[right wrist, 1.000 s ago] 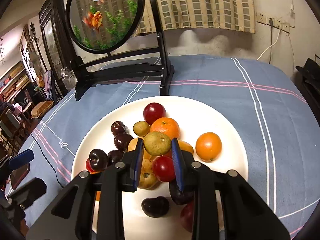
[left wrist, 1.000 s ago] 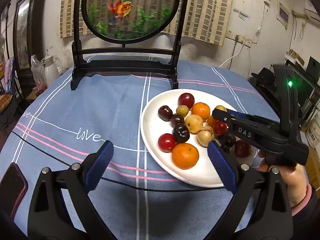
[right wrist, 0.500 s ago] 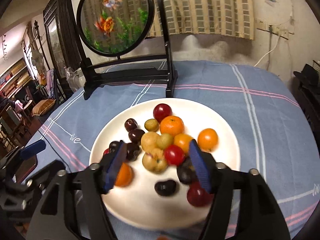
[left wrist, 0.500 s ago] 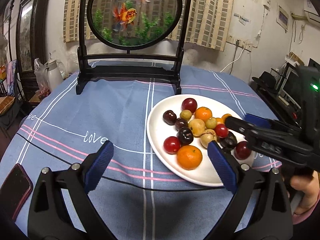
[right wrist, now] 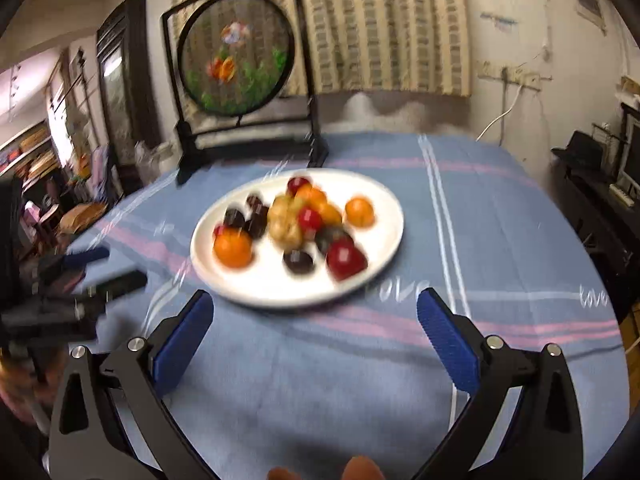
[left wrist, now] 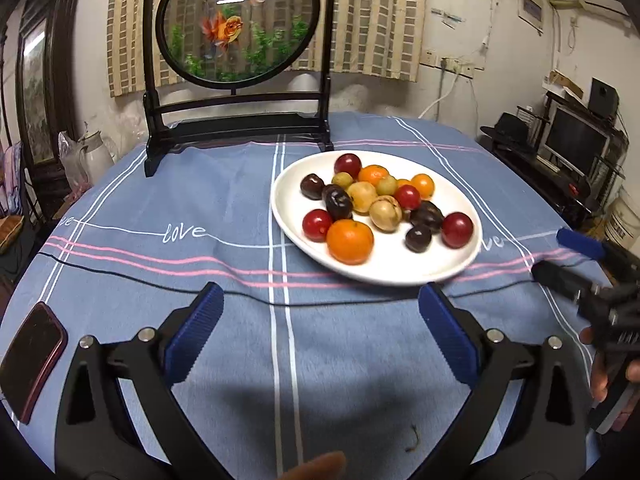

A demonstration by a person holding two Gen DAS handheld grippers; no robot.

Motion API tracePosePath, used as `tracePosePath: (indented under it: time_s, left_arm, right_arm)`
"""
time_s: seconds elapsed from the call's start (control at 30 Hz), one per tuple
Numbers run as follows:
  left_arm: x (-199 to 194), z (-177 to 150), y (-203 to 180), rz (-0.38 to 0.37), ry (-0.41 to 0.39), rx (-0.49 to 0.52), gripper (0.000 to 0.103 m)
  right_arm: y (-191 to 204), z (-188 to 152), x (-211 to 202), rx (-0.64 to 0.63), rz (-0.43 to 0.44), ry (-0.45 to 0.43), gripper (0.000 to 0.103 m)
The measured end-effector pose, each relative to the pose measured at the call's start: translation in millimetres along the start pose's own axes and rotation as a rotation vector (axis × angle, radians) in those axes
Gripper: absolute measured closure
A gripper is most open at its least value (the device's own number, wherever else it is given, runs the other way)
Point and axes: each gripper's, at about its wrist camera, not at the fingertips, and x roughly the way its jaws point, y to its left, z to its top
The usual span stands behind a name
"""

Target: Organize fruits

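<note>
1. My left gripper [left wrist: 316,332] is spread wide with nothing in it, hovering over the blue tablecloth [left wrist: 224,208] short of the white plate [left wrist: 400,272].
2. My right gripper [right wrist: 312,330] is the same: wide apart, empty, plate [right wrist: 276,296] just ahead.
3. All the fruit sits on the plate. The left view is sharp: a mandarin [left wrist: 349,241] at the near edge, a red plum [left wrist: 457,229] beside dark ones.
4. The right view is motion-blurred, so fruit types are hard to tell there.
5. Only the left view shows a red phone [left wrist: 32,360] and a black cable [left wrist: 240,296].
</note>
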Motion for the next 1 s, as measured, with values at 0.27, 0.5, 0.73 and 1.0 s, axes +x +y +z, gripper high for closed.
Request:
tracePosePath:
  time_s: [0.27,0.5,0.73,1.0]
  left_arm:
    - [-18,-30,5,0.005,0.004,0.006,0.003]
    - [-16,-30,13,0.0,0.028,-0.047,0.003]
    - [-18,-32,6,0.005,0.023,-0.018,0.003]
    - [-17,-33,4,0.005,0.034,0.001,0.003]
  right_arm:
    - [16,-27,-19,-0.091,0.027,0.021,0.001]
    - [26,-36,-20,-0.145,-0.001,0.031,0.001]
    - [14,-36,-20,-0.094,-0.018,0.032,0.001]
    - [14,-36,-20,-0.097,-0.01,0.031,0.001]
